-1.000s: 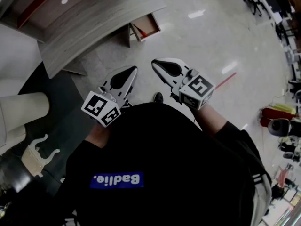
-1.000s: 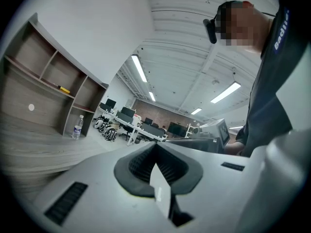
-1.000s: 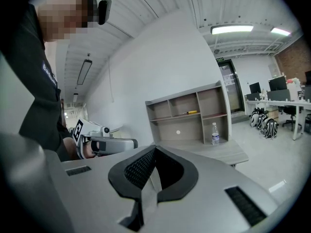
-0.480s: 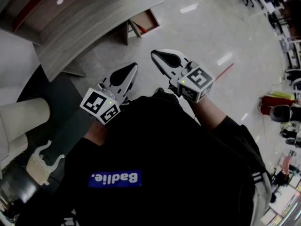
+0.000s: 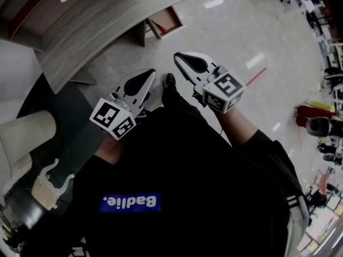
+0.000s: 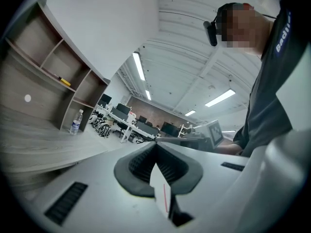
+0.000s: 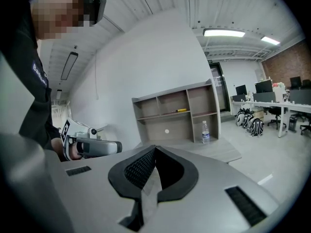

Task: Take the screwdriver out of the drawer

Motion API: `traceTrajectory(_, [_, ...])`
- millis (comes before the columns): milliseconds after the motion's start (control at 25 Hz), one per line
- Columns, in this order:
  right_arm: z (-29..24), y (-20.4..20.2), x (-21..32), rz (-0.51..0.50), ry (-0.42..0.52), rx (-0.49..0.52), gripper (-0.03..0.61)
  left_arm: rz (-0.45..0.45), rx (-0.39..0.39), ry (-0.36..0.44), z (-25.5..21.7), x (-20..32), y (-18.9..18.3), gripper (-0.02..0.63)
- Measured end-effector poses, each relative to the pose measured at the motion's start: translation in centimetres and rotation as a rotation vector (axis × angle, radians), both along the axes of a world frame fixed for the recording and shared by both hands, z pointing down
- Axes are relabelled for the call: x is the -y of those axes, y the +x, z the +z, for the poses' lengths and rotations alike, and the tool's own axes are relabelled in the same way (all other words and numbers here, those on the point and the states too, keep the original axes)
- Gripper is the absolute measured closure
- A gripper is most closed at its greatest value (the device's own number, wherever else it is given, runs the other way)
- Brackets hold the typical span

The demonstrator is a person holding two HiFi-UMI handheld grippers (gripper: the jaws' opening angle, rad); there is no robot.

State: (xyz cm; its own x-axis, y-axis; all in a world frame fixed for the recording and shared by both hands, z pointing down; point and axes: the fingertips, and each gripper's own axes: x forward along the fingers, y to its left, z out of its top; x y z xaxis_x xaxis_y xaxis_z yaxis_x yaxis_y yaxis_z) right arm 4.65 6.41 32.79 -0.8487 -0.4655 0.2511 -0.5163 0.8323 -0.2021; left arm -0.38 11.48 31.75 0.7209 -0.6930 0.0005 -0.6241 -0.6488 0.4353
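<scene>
Since the drawer [image 5: 170, 16] is well apart from the person, both tools are held low and close to the body, and nothing is carried in them. The left gripper [image 5: 150, 74] is closed tight. Its dark pads are pressed together with nothing between them, as is seen in the left gripper view. The right gripper [image 5: 179, 57] is closed the same way and is also empty. They are likely held like this because nothing has to be grabbed yet; the desk [image 5: 102, 20] must be reached first.

The grey wooden desk is seen ahead of both grippers, and both are pointed toward it. At the end of the desk, just under its top, the drawer is pulled out, so its inside can be looked into from above. A small red thing [image 5: 162, 30] is seen lying in the drawer, by the side nearest the desk. It is judged to be the screwdriver, but it is too small to be sure. It is touched by neither gripper.

One black shoe [image 5: 169, 80] is seen on the shiny floor [image 5: 230, 31] between the two grippers, on the side toward the desk. A water bottle [image 7: 205, 131] is stood on the desk top, beside the shelf unit [image 7: 175, 113] at the desk's back.

The task is judged to be hardly begun. A gripper must be opened and lowered into the drawer at the desk.
</scene>
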Motion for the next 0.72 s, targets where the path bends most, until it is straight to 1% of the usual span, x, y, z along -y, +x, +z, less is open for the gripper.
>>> traceTrajectory(160, [0.8,-0.5,2.4,-0.033,-0.013,-0.002,0.548,-0.032,0.016,-0.012,0.3,2.2,-0.2,0.612])
traceTrajectory(360, [2.7,-1.4,7.4,-0.093,-0.020,-0.021,0.548,-0.098,0.021,-0.030,0.7,7.1,-1.1,0.612])
traceTrajectory(480, [3.4,-1.5,10.6,-0.123,-0.028,-0.018,0.548,-0.125,0.021,-0.047,1.2,10.2,-0.6,0.612])
traceTrajectory(720, [5.0,-0.1,16.4,-0.167,-0.045,-0.022,0.548,-0.176,0.030,-0.078,2.0,15.8,1.1,0.612])
